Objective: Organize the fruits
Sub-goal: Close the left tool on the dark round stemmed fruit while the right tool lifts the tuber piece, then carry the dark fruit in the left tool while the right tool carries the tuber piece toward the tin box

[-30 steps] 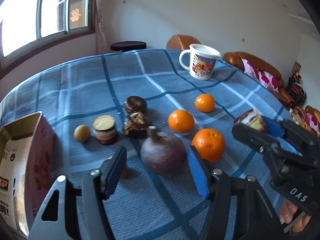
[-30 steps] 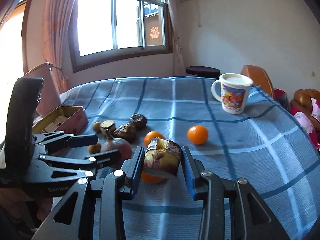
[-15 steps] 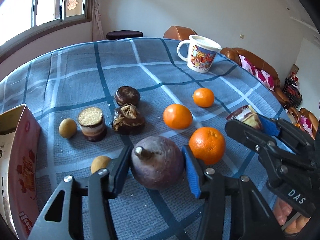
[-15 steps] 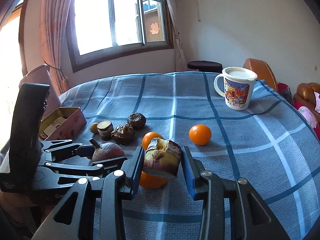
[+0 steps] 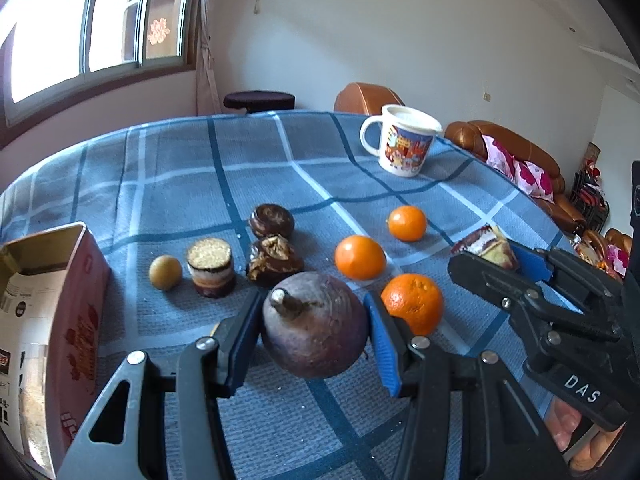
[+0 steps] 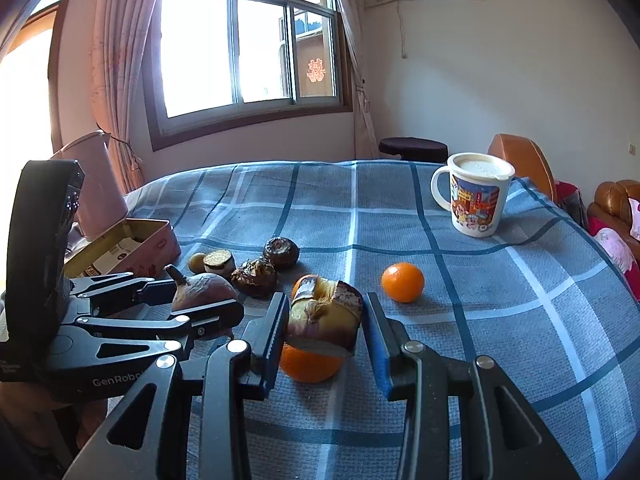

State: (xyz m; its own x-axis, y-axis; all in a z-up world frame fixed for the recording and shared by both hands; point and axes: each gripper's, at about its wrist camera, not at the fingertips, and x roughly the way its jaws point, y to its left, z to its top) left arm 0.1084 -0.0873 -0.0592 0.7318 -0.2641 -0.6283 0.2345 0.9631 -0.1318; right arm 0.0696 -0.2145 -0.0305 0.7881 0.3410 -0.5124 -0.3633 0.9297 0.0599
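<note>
My left gripper (image 5: pixel 314 334) is shut on a round dark purple fruit (image 5: pixel 316 336) with a short stem, both pads pressing its sides. In the right wrist view that fruit (image 6: pixel 204 288) shows at the left between the left fingers. My right gripper (image 6: pixel 325 322) is shut on a brown and cream wedge (image 6: pixel 326 318), seen from the left wrist as the wedge (image 5: pixel 486 246) at the right. Three oranges lie on the blue checked cloth: one far (image 5: pixel 408 222), one in the middle (image 5: pixel 360 257), one near (image 5: pixel 412 306) beside the right-hand finger of the left gripper.
Two dark brown pastries (image 5: pixel 271 221) (image 5: pixel 272 258), a round layered piece (image 5: pixel 210 266) and a small yellow-brown fruit (image 5: pixel 165 272) lie left of the oranges. An open pink tin (image 5: pixel 60 320) stands at the near left. A printed mug (image 5: pixel 406 146) stands far right; a pink jug (image 6: pixel 96 184) stands behind the tin.
The left jaws, wide apart around the purple fruit a second ago, have closed onto it. The right gripper keeps its wedge and has not moved.
</note>
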